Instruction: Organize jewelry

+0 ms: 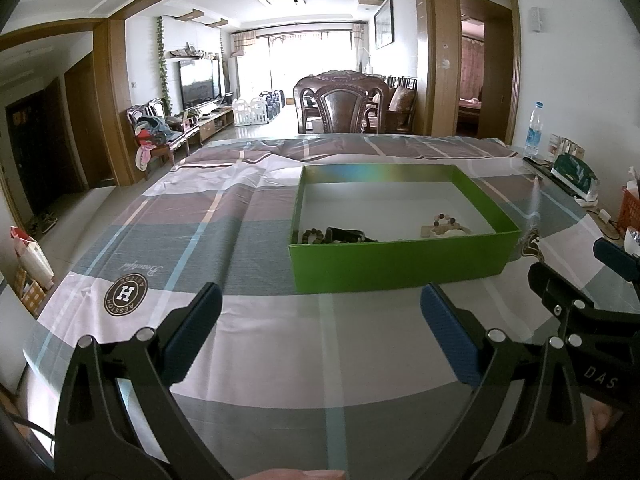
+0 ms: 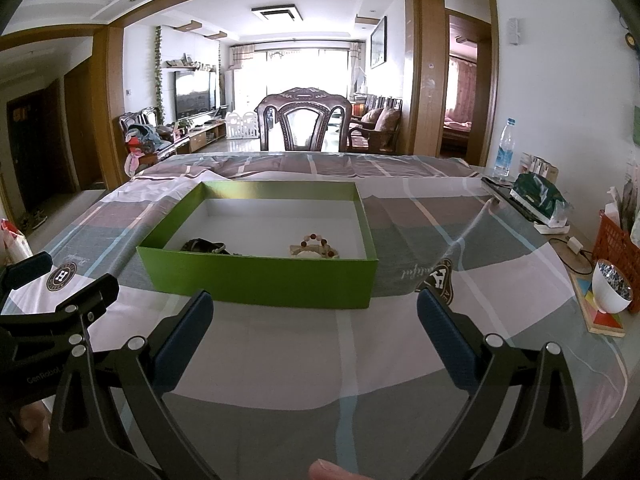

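Jewelry [image 2: 314, 249] half-hidden behind green box [image 2: 260, 280] wall; both tongs [image 1: 320, 336] [image 2: 314, 340] apart, empty.

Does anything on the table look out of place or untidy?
The tablecloth is wrinkled beyond the green box. The dark beads and pale bracelet lie inside the box, nothing spilled. Both grippers, left and right, are open and empty.
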`<state>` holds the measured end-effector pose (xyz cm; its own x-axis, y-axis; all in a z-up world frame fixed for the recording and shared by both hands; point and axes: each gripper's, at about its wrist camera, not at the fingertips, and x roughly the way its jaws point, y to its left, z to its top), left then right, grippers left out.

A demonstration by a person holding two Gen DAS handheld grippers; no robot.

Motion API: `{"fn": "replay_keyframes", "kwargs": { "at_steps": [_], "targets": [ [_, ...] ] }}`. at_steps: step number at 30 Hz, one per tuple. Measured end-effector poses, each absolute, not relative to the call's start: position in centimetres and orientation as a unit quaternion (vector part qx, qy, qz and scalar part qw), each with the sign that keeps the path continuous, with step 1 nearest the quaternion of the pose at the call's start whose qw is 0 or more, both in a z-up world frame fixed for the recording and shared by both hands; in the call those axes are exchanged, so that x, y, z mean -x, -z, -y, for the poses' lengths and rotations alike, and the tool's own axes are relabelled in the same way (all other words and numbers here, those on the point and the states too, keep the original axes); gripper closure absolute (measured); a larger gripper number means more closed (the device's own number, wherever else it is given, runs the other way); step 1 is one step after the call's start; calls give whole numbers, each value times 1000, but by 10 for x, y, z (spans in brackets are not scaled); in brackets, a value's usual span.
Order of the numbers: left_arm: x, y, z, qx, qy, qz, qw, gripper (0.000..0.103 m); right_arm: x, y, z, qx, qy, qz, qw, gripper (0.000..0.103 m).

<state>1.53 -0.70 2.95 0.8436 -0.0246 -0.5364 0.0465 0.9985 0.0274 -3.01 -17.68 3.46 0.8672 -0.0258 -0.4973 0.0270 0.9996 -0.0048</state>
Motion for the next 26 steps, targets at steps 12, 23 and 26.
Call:
{"fn": "replay_keyframes", "kwargs": {
  "at_steps": [12, 23, 26],
  "targets": [
    [-16, -31, 7, -20, 19, -279, 960, 5, 30, -35, 177, -2, 14, -257, 966, 3],
    [-16, -29, 7, -20, 18, -282, 959, 5, 30, -31, 176, -2, 12, -261, 965, 3],
    [-15, -24, 5, -18, 20, -290, 957, 4, 29, -21, 175, -4, 13, -274, 962, 3]
  ]
}}
